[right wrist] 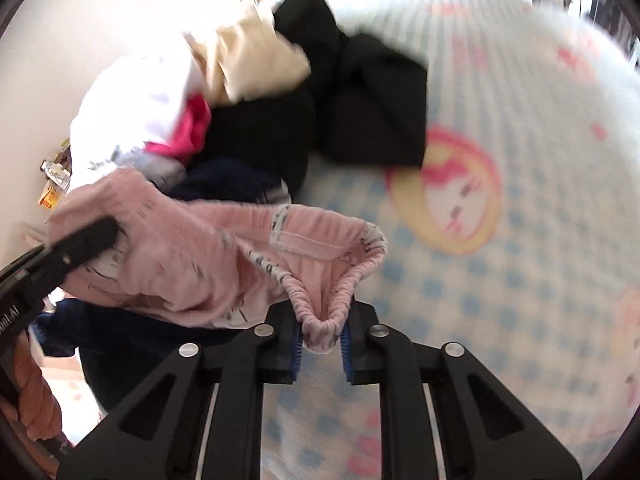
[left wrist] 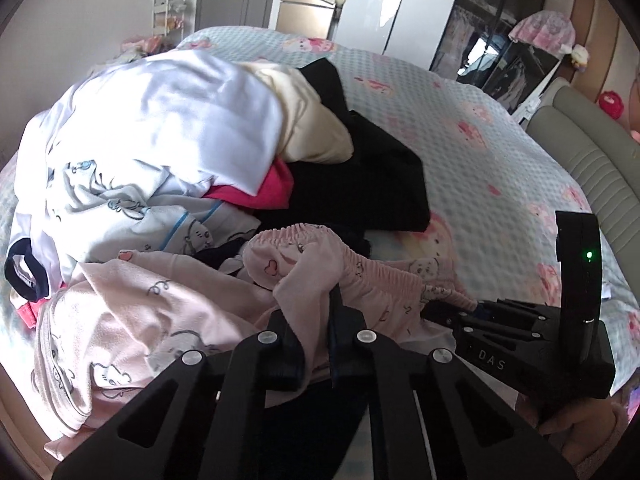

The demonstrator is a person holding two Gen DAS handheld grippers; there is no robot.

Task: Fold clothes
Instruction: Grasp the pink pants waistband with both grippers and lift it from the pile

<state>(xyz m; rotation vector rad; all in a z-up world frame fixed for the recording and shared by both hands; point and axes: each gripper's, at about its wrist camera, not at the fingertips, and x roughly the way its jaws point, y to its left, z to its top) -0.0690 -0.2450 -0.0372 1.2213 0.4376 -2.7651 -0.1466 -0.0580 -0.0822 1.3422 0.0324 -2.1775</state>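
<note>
Pink printed pajama pants (right wrist: 192, 256) hang above the bed (right wrist: 500, 240), just in front of the clothes pile (left wrist: 160, 140). The left tool (left wrist: 316, 320) and right tool (right wrist: 320, 344) each pinch the elastic waistband. Judged best: keep both grips firm and spread the waistband flat.

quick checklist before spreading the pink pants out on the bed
1. Right gripper clamps the waistband of the pink pajama pants: ok.
2. Left gripper pinches the pants fabric: ok.
3. Both grips on the same garment: ok.
4. Pants free of the laundry pile: cannot tell, the legs lie bunched against it.
5. Bare bedspread to lay them on: ok, open to the right of the black garment.
6. Waistband taut between the grips: not ok, it sags.
</note>
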